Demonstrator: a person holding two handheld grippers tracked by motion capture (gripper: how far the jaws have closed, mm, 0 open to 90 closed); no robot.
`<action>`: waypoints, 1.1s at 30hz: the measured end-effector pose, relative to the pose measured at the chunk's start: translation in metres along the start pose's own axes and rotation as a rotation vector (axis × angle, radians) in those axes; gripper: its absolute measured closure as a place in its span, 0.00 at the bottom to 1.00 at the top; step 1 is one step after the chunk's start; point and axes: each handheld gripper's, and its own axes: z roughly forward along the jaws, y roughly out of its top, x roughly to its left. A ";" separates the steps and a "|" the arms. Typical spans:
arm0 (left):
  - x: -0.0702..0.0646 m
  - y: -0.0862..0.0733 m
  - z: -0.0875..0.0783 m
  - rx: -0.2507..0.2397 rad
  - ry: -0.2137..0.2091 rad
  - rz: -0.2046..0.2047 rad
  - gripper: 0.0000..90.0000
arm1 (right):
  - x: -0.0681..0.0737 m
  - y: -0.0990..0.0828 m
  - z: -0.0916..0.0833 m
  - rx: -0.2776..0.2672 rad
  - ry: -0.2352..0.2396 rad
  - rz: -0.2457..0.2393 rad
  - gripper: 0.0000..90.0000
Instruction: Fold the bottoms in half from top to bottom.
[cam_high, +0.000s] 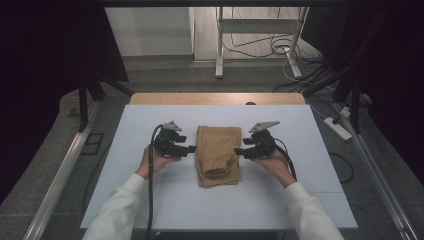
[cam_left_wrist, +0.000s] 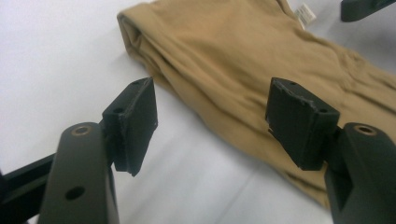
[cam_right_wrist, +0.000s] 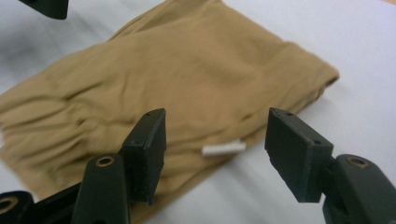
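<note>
High view: a folded tan cloth (cam_high: 218, 155) lies at the middle of a white table (cam_high: 150, 210), its long side running from 12 to 6 o'clock, with a gathered cuff at the 6 o'clock end. At 9 o'clock of the cloth the left gripper (cam_high: 191, 148) points at it, its tips just beside the cloth's edge. At 3 o'clock the right gripper (cam_high: 237, 151) points back the other way, its tips also just beside the edge. Each sits in a hand with a white sleeve; a black cable (cam_high: 150, 200) trails from the left one toward 6 o'clock. Past the table's 12 o'clock edge stand a metal frame (cam_high: 220, 45) and loose floor cables (cam_high: 280, 47); a power strip (cam_high: 339, 128) lies on the floor at 3 o'clock. Nothing lies between either gripper and the cloth.

Left gripper view: the jaws stand spread with nothing between the pads (cam_left_wrist: 140, 121). The cloth (cam_left_wrist: 233, 60) lies beyond them from 12 toward 4 o'clock, its folded edge crossing the gap, a small white tag (cam_left_wrist: 306, 14) at 1 o'clock. The right-hand pad overlaps the cloth in the picture; whether it touches I cannot tell. The right gripper's tip (cam_left_wrist: 362, 8) shows at 1 o'clock.

Right gripper view: the jaws are spread wide, empty. The cloth (cam_right_wrist: 177, 70) lies ahead from 9 to 2 o'clock, the tag (cam_right_wrist: 223, 148) in the gap between the pads. The left gripper's tip (cam_right_wrist: 46, 7) shows at 11 o'clock.
</note>
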 end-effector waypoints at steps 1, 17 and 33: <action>-0.001 -0.002 -0.002 -0.002 0.000 -0.002 0.37 | 0.001 -0.002 -0.002 -0.001 0.000 0.002 0.43; -0.024 -0.045 -0.024 0.024 0.001 0.004 0.36 | 0.020 -0.048 -0.048 0.021 -0.008 -0.014 0.43; -0.041 -0.095 -0.049 0.039 0.023 -0.023 0.35 | 0.026 -0.096 -0.079 0.035 -0.025 0.014 0.43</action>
